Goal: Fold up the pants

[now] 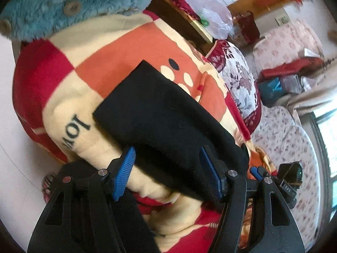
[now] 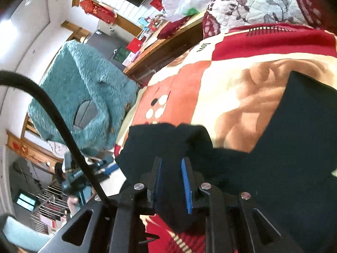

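Observation:
Black pants (image 1: 164, 109) lie folded on a red, orange and cream checked blanket (image 1: 105, 67). My left gripper (image 1: 168, 168) stands open and wide over the near end of the pants. The cloth passes between its blue pads (image 1: 125, 172), and neither pad squeezes it. In the right wrist view the pants (image 2: 294, 147) spread to the right, with a bunched fold (image 2: 168, 141) just ahead of my right gripper (image 2: 171, 183). Its jaws stand a narrow way apart with black cloth in the gap, not clamped.
A teal fluffy coat (image 1: 73, 4) with buttons lies at the blanket's far edge (image 2: 84, 88). A floral quilt (image 1: 238, 76) is bunched beside the blanket (image 2: 252, 2). A wooden headboard (image 2: 160, 48) carries a plastic bag (image 2: 181, 0). A black cable (image 2: 52, 113) arcs at left.

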